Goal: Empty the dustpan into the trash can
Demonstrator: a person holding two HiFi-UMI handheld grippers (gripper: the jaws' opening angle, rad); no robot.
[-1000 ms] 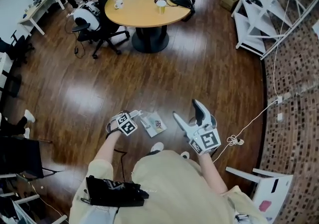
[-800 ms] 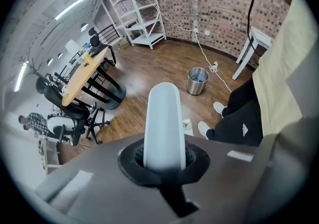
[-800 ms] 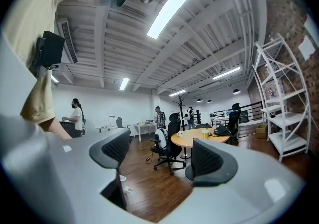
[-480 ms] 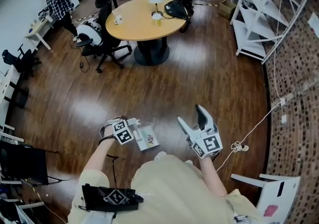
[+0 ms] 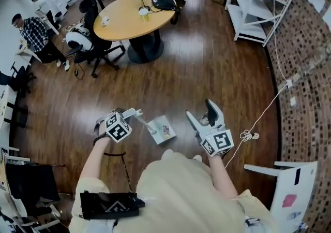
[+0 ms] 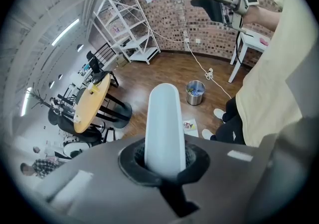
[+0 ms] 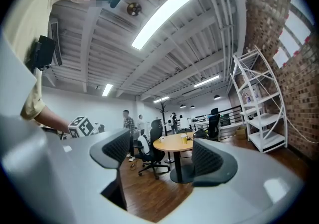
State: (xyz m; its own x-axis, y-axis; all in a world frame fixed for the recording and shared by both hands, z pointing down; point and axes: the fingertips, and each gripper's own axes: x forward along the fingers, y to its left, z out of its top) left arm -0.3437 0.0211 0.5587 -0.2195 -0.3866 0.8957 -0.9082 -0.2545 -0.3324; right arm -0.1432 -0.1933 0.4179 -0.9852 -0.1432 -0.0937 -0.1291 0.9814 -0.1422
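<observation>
My left gripper [image 5: 133,115] is shut on the dustpan's white handle [image 5: 145,123], which sticks out between the jaws [image 6: 162,128] and slants down toward the floor. At the handle's far end a pale flat pan with coloured scraps [image 5: 164,128] shows by my shoes [image 6: 190,127]; I cannot tell how it joins the handle. The steel trash can [image 6: 195,92] stands on the wood floor beyond it, with litter inside. My right gripper [image 5: 199,110] is held level at the right, open and empty [image 7: 162,161]; its jaws have just been closing a little.
A white cable [image 5: 248,136] coils on the floor at the right, beside a white stool [image 5: 282,185]. A round wooden table [image 5: 129,17] with office chairs stands farther off, with white shelving [image 5: 253,9] along the brick wall. People stand at the far left.
My left gripper has risen with the handle in it. The right gripper has shifted slightly and its jaws stand a bit narrower. The head view has swung, so the table sits further left.
</observation>
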